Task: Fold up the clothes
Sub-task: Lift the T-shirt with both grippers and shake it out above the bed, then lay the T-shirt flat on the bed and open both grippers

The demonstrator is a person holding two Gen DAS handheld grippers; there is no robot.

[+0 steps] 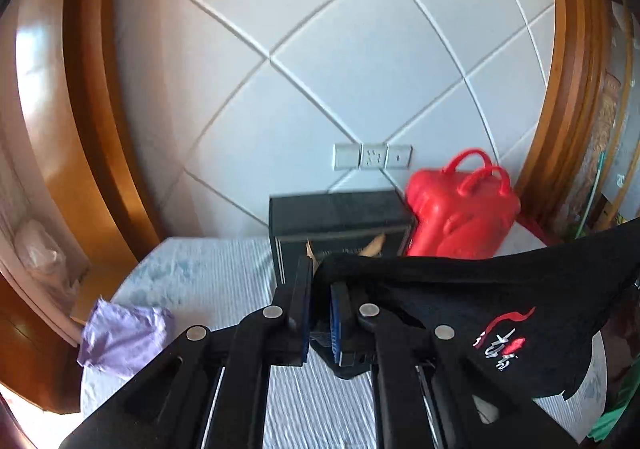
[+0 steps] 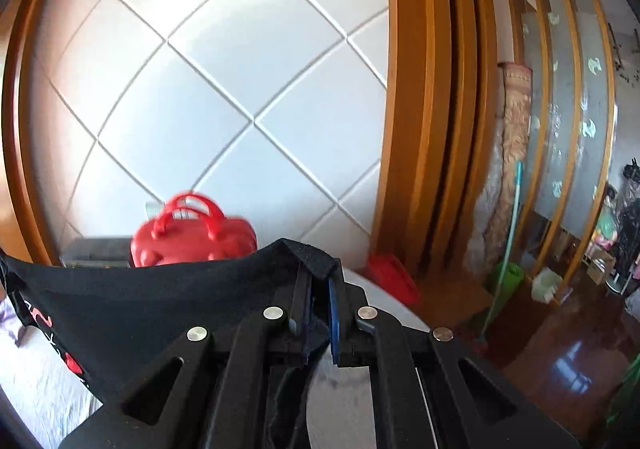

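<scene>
In the left wrist view, your left gripper is clamped on one corner of the black garment, with the cloth pinched between the blue pads and a little fold of it hanging below them. From that corner the garment runs off to the right as a taut sheet, raised clear of the bed; its red and white print faces the camera. The edge is stretched this way so that the cloth hangs flat and free of creases before it is laid down. Beyond the garment, against the white tiled wall, stand a dark box and, just right of the box, a red case; a crumpled purple cloth lies on the bed well left of the box. In the right wrist view, your right gripper is closed on the opposite corner of the same garment, a tab of cloth folded over the fingertips. The garment spans leftward from here, again lifted above the bed, with the red case showing behind its upper edge. Judged from both views, the garment is spread between your two grippers and no fold has been made yet. Keep both corners level and the edge taut; the likely next requirement is to lower the cloth flat onto the bed, short of the dark box.
</scene>
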